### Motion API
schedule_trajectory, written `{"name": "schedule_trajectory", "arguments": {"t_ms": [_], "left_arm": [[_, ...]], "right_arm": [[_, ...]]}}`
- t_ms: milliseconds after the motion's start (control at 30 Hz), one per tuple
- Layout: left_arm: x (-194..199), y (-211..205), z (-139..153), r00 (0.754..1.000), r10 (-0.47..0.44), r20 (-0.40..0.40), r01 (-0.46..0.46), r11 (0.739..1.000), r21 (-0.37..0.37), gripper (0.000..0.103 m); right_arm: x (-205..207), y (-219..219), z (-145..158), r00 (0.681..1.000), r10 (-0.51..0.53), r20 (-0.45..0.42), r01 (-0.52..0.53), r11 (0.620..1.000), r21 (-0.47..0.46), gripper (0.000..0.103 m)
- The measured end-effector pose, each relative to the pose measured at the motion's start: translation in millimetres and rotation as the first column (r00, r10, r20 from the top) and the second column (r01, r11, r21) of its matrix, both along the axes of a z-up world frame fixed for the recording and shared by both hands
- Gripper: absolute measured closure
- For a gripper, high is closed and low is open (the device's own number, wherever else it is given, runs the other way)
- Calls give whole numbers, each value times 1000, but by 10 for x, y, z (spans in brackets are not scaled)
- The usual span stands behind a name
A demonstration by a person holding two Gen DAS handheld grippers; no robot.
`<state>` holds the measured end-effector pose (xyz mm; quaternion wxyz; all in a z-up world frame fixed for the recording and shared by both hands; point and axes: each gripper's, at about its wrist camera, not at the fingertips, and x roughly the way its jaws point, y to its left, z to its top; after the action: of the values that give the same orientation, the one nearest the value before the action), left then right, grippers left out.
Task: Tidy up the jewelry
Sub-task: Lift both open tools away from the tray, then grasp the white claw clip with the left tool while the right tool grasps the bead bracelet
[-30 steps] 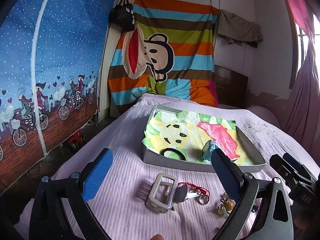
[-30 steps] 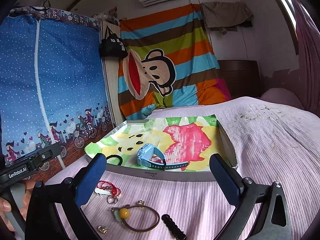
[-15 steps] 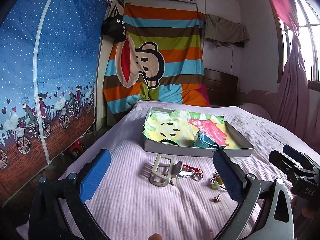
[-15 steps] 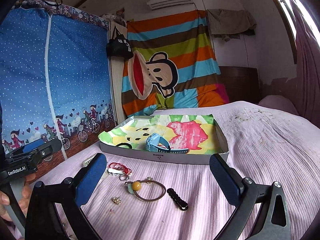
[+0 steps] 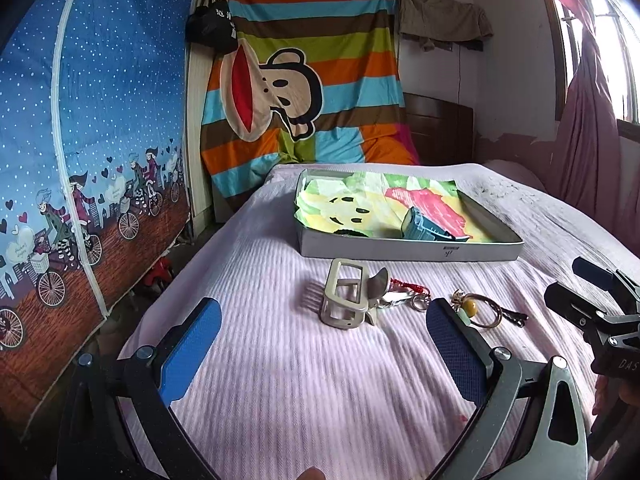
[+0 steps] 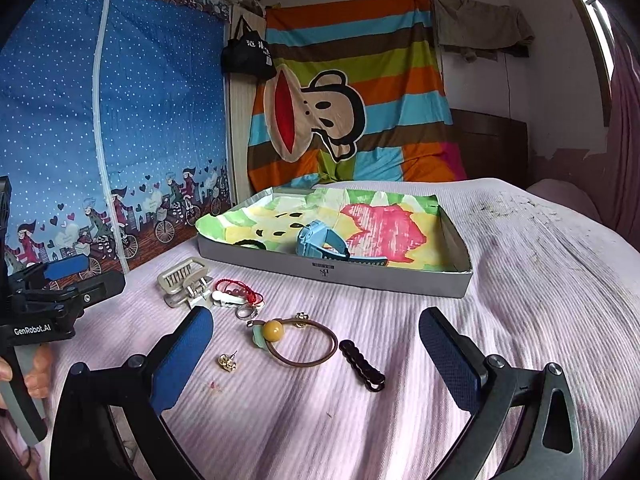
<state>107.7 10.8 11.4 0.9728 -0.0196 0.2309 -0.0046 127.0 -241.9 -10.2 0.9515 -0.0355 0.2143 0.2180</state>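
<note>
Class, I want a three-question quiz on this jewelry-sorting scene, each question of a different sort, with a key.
1. True or false: the blue watch lies inside the tray.
2. Multiple choice: on the bedspread, the black beaded clip lies nearest which item? A) the silver hair clip B) the brown hair tie with the yellow bead C) the red cord charm
3. Fill in: both the left claw and the right claw are ____ and hold nothing.

Key: 1 true; 2 B; 3 open
</note>
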Motion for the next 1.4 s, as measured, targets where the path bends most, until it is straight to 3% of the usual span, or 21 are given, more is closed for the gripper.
{"name": "schedule_trajectory", "arguments": {"t_ms": [300,433,633,1033,1233,1300,1400], "left_arm": [[258,46,-202,992,-32,-119,37,999,37,3],[355,50,-242,988,-55,-145,60,998,33,3],[488,-8,-278,983,-91,-160,100,994,45,5],[802,-79,-378,960,-155,-233,165,986,25,38],[901,-43,-369,955,-169,-243,171,985,-17,52],[899,-55,-372,953,-178,-246,178,984,-21,60],[888,-73,-368,954,-178,-242,181,983,-11,61]], "right_arm": [[200,61,-149,994,17,-109,-19,1000,-15,0],[309,133,-206,987,43,-157,-46,999,-18,19],[432,235,-269,977,92,-195,-98,995,-21,33],[591,414,-349,958,158,-239,-171,985,-33,55],[612,430,-370,952,172,-253,-184,983,-24,79],[607,418,-365,952,178,-249,-188,982,-17,79],[585,425,-350,953,183,-240,-192,981,-16,79]]}}
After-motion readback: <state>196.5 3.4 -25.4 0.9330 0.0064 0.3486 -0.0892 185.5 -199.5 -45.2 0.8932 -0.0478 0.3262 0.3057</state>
